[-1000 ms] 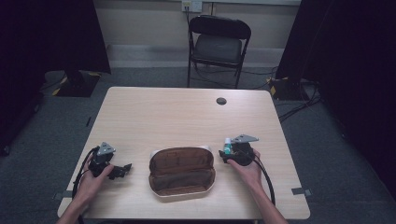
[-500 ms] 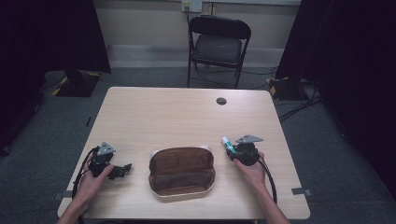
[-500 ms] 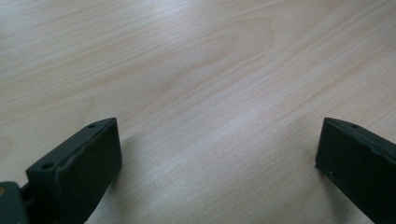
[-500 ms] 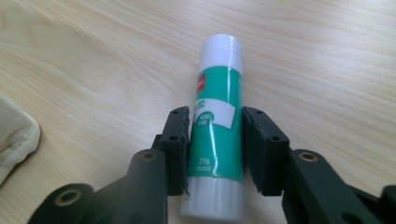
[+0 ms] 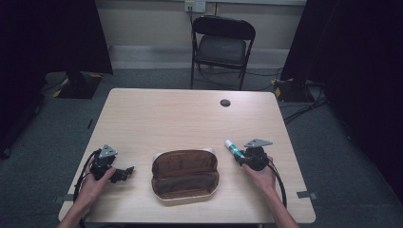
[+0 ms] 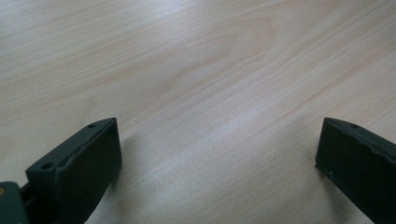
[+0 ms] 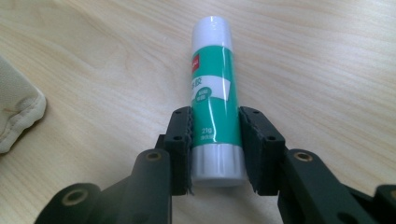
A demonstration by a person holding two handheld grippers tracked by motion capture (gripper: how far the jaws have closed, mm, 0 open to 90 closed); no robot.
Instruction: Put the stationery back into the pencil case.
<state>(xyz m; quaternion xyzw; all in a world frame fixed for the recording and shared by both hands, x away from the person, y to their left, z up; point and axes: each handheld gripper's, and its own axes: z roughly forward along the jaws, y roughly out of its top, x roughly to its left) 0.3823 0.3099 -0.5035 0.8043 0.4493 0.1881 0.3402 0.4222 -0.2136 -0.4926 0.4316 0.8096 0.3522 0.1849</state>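
From above, the pale wooden table carries an open brown pencil case near the person's edge, lying between the two hands. The left claw rests on the table to the left of the case, held by the left hand; the right claw sits to the right of the case in the right hand, with a green and white glue stick poking out of it, pointing away and leftward. A small dark round spot marks the far part of the table, and a black folding chair stands beyond it on the grey floor.

The right gripper view gives what the high view is too small to show: the right claw is clamped on the glue stick near its lower end, both pads pressed to the green label, the white cap pointing away over the wood. A cream fabric corner of the pencil case shows at the left edge, apart from the stick.

The left gripper view shows the left claw spread wide, with bare wood grain between its jaws and nothing held
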